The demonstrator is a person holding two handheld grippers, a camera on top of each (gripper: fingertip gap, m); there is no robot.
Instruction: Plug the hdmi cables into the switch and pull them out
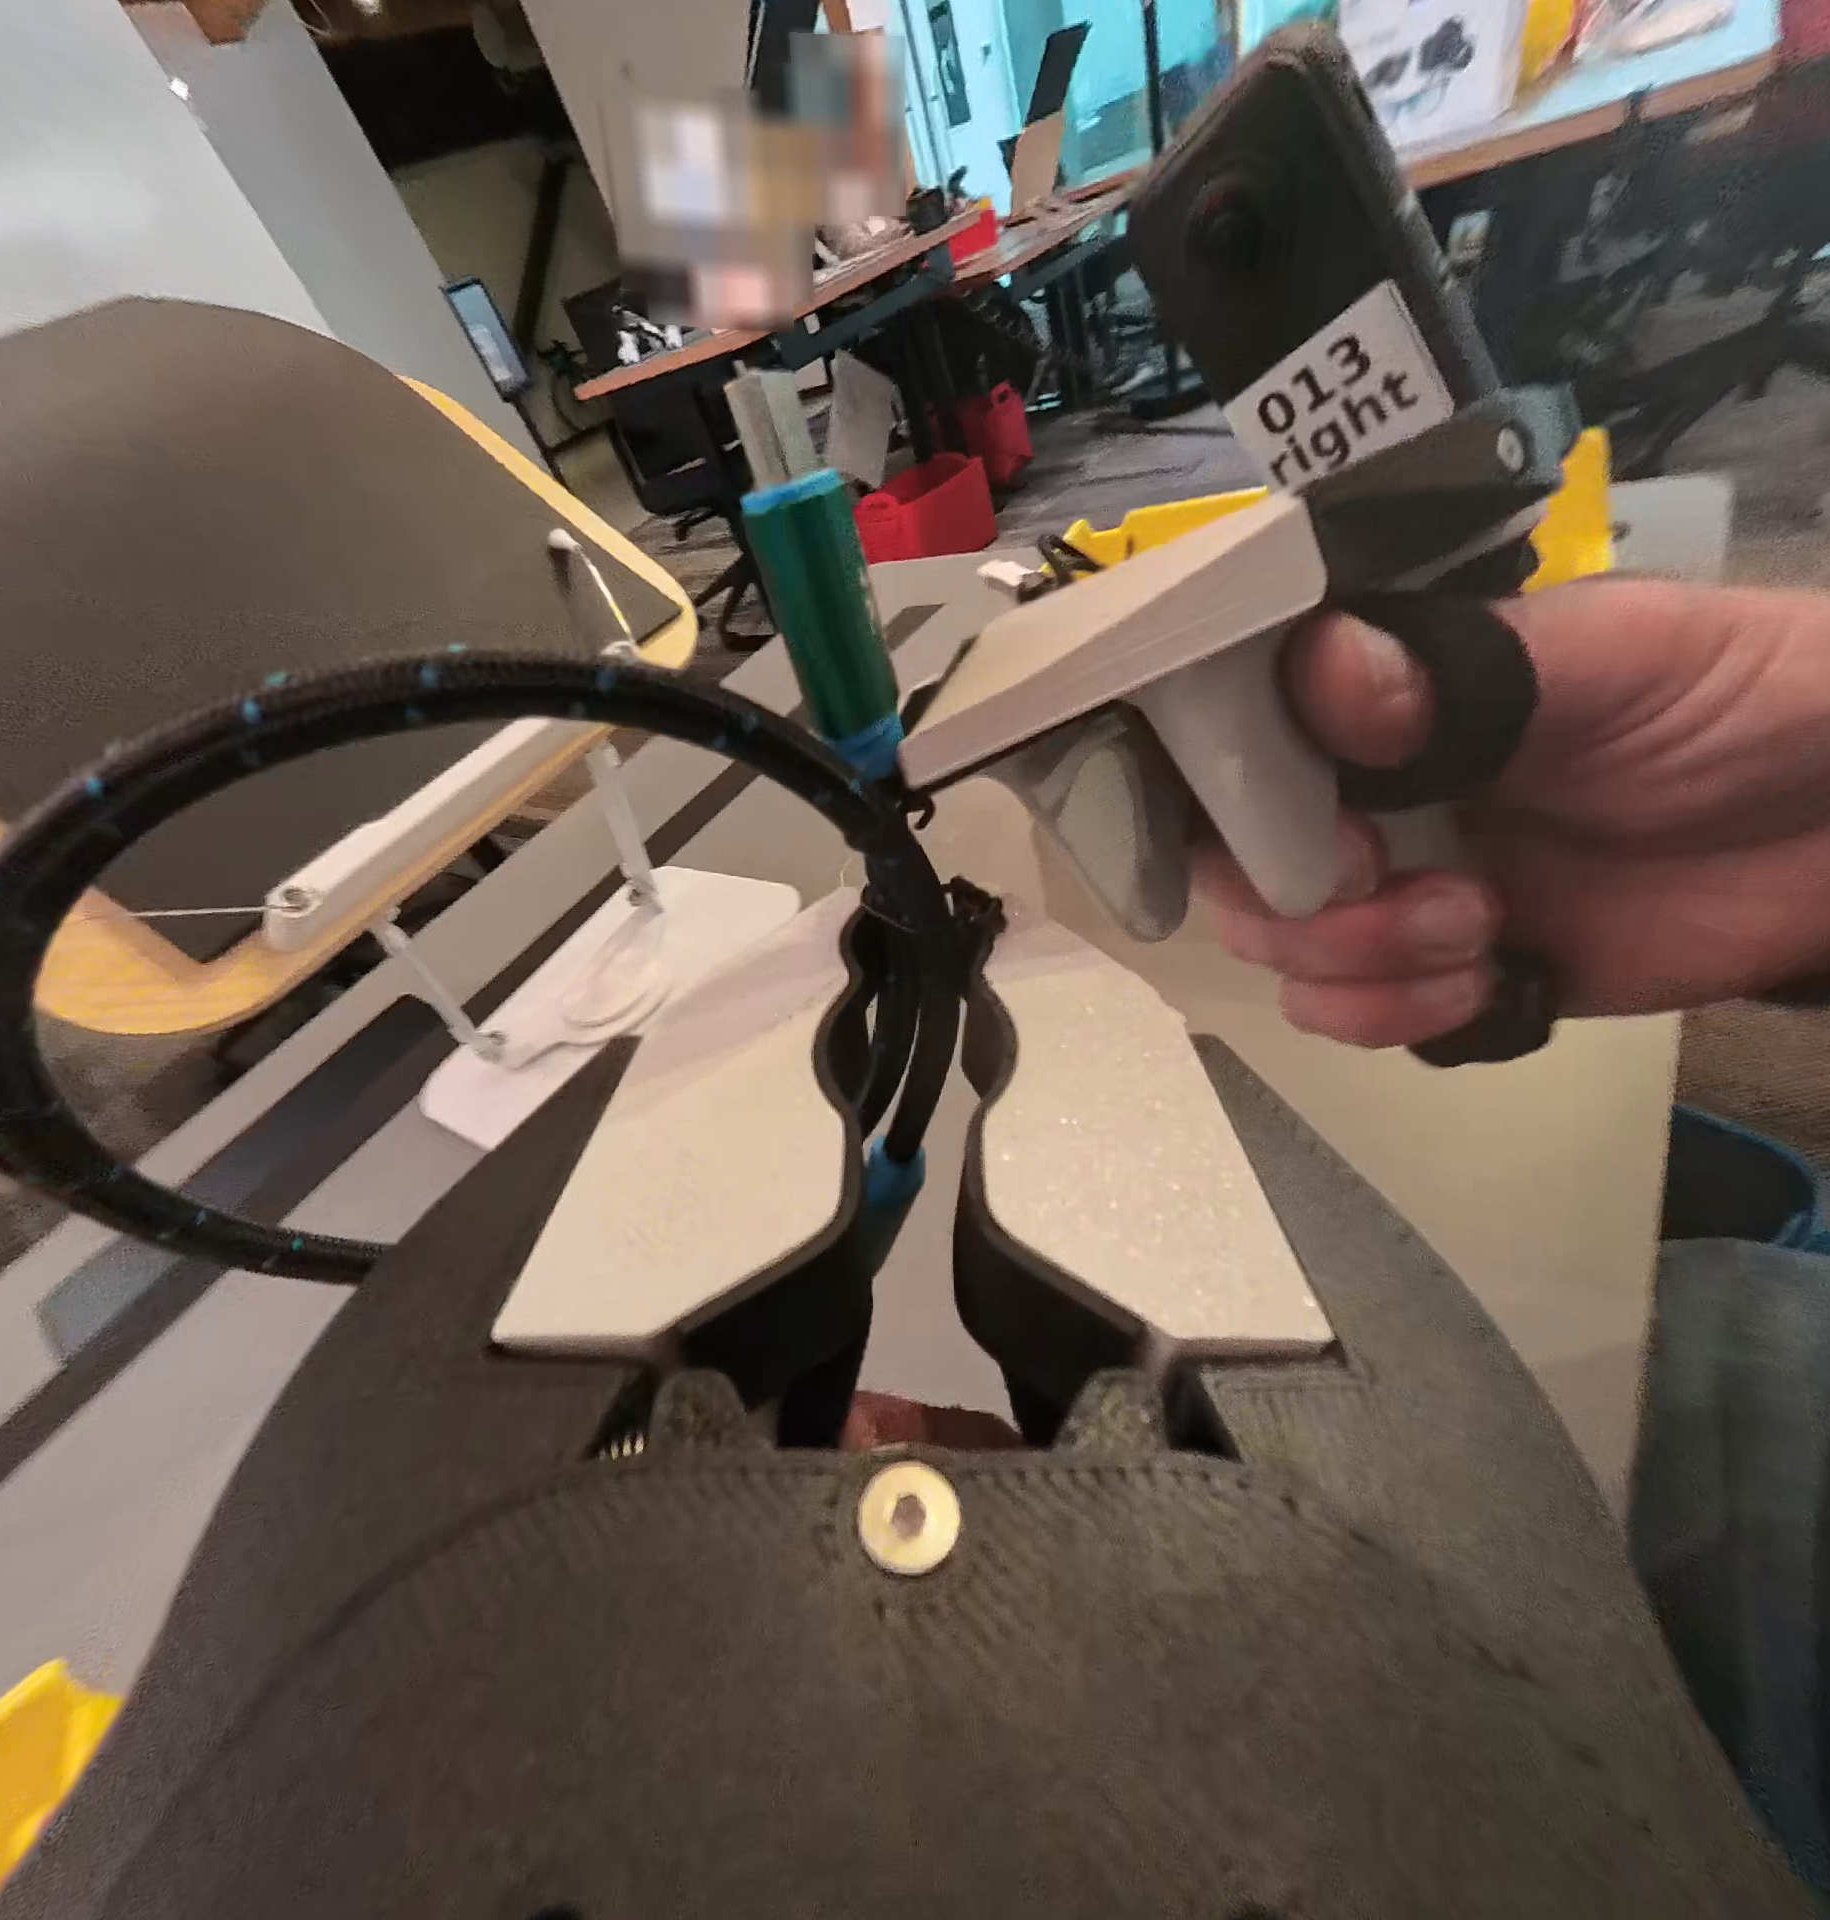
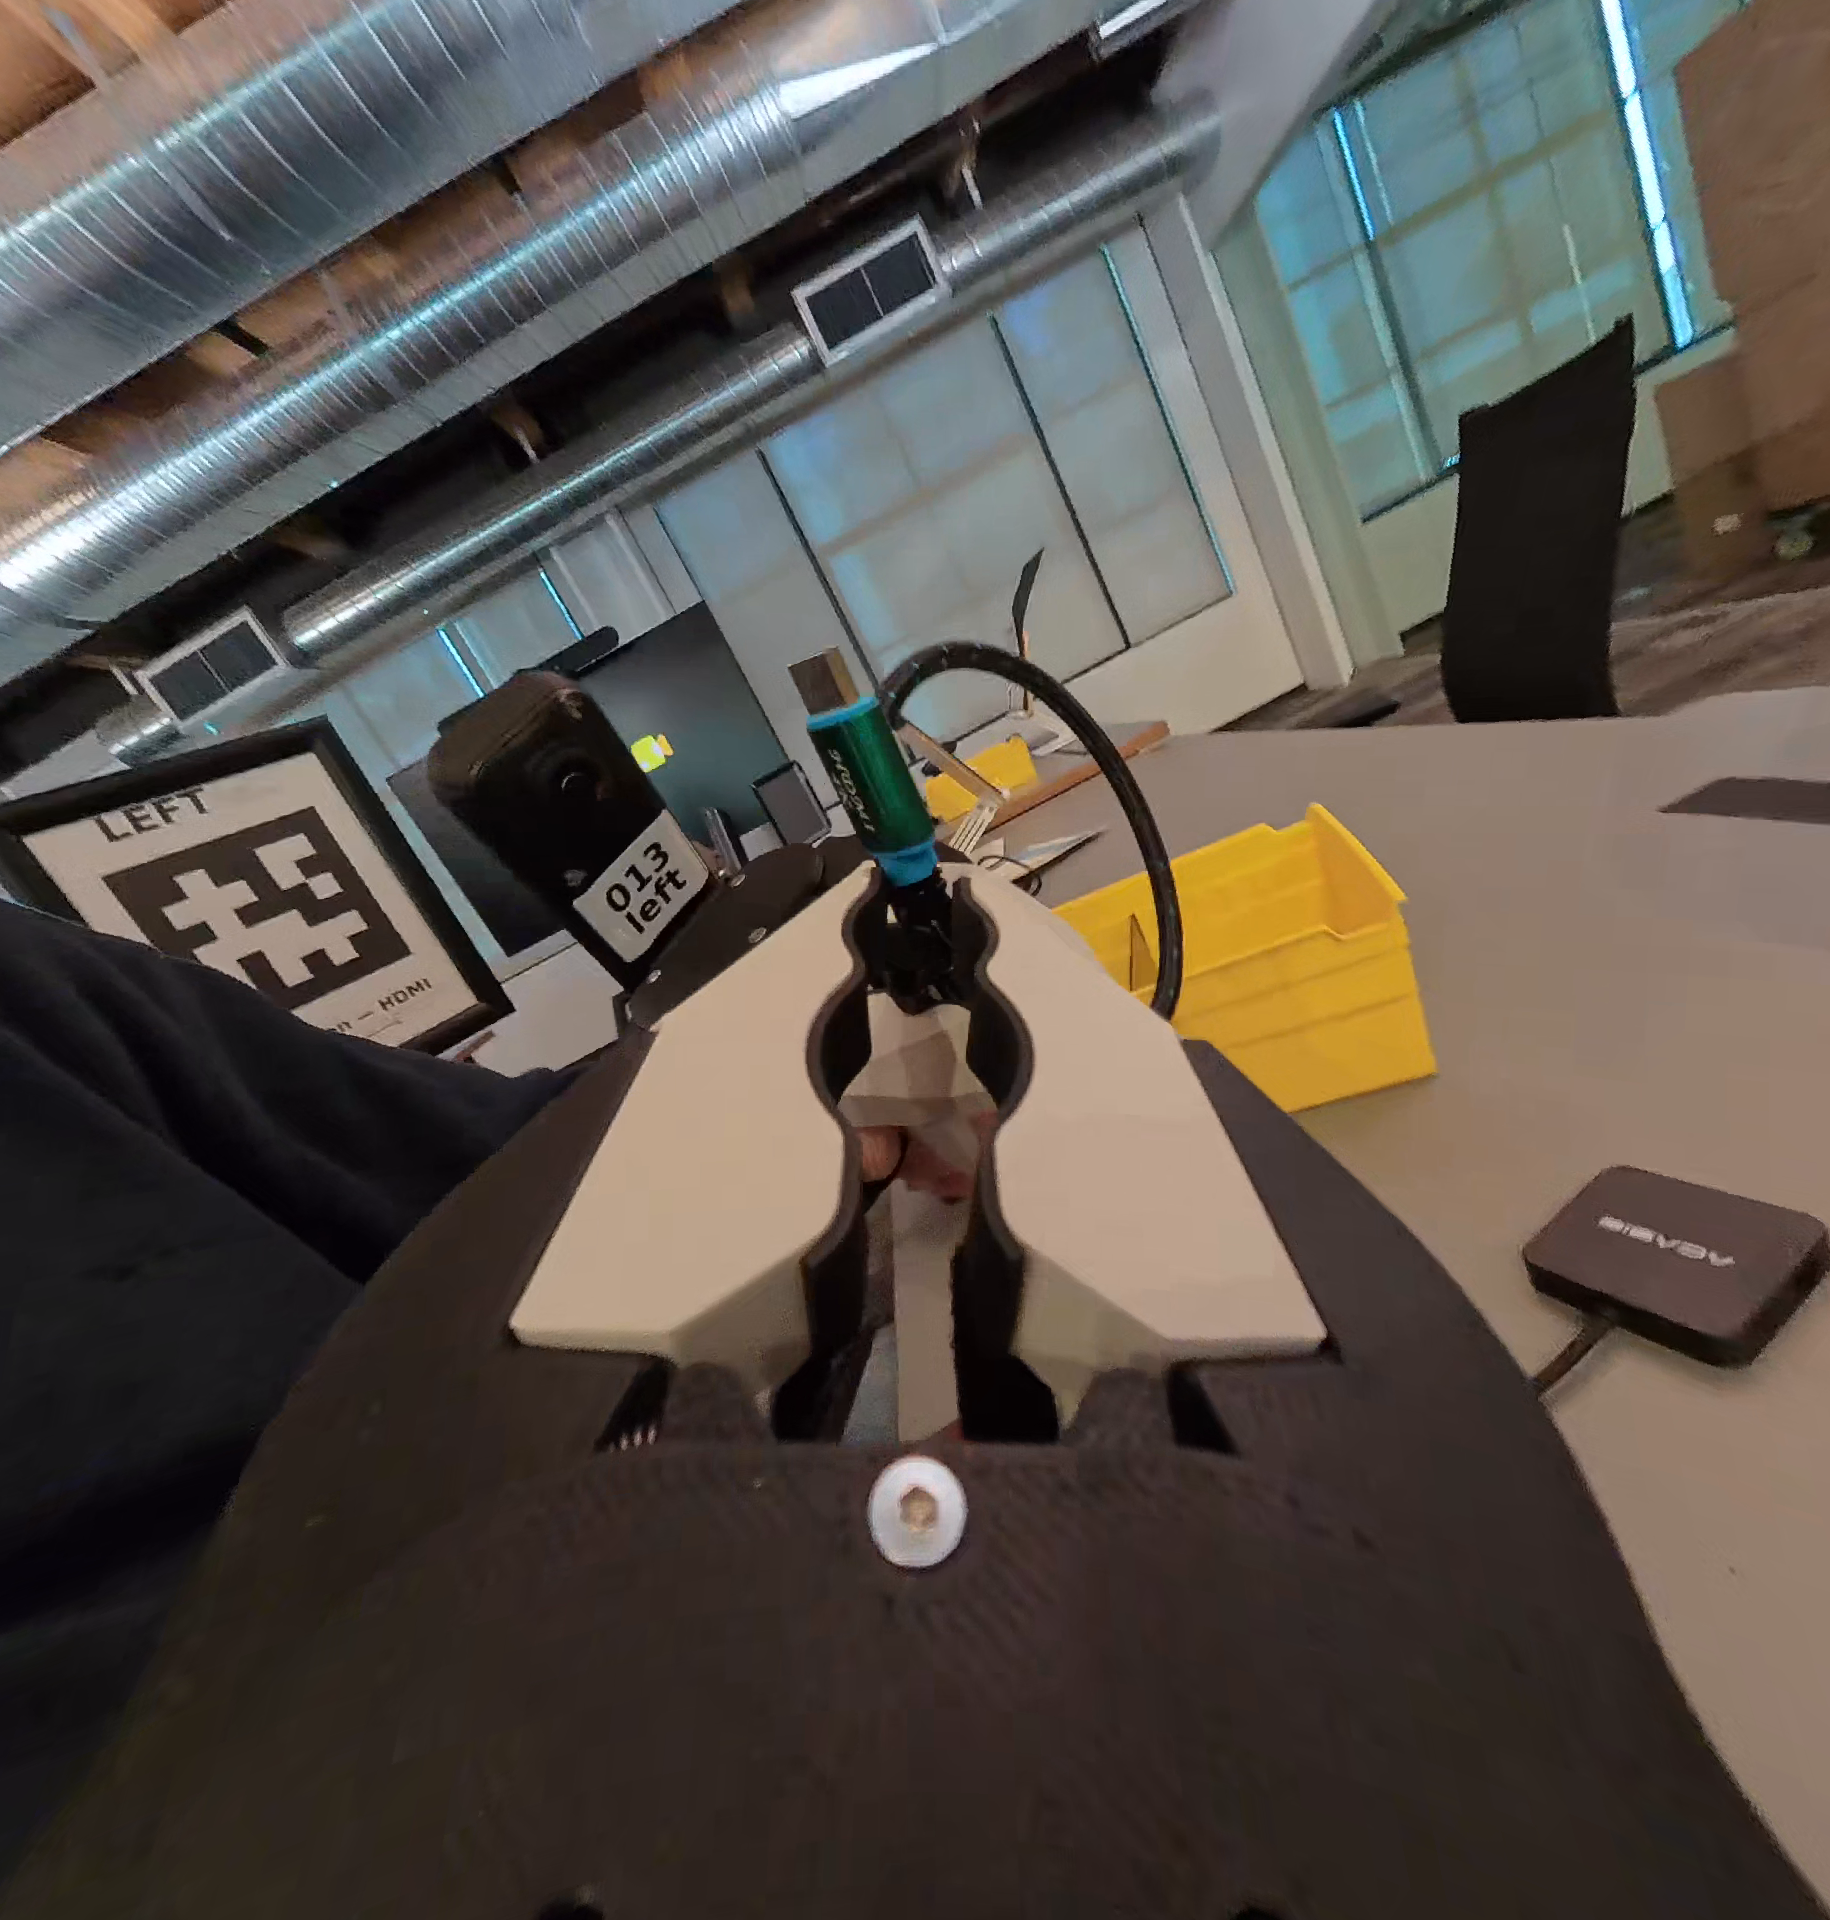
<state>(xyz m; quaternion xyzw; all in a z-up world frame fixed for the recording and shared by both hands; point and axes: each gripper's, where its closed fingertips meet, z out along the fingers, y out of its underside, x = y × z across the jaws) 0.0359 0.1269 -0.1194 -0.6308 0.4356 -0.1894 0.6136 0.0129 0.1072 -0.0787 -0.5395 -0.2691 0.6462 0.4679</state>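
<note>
A black braided HDMI cable (image 1: 267, 696) has a green plug (image 1: 823, 613) with a blue collar that points upward. My left gripper (image 1: 906, 956) is shut on the bundled cable; a second blue collar (image 1: 895, 1184) sits between its fingers. My right gripper (image 2: 911, 904) is shut on the cable just below the green plug (image 2: 869, 790). It also shows in the left wrist view (image 1: 895, 764), held by a hand, tips touching the plug's collar. The switch (image 2: 1675, 1262), a flat black box with a lead, lies on the grey table (image 2: 1513, 831) to the right, apart from both grippers.
A yellow bin (image 2: 1264, 966) stands on the table behind the right gripper. A framed marker sign (image 2: 236, 894) and a dark sleeve (image 2: 111, 1143) are at the left. A white stand (image 1: 578, 997) and a curved chair back (image 1: 319, 468) are left of the cable loop. The switch (image 2: 1675, 1262) is about equally far from each gripper, around 25 cm.
</note>
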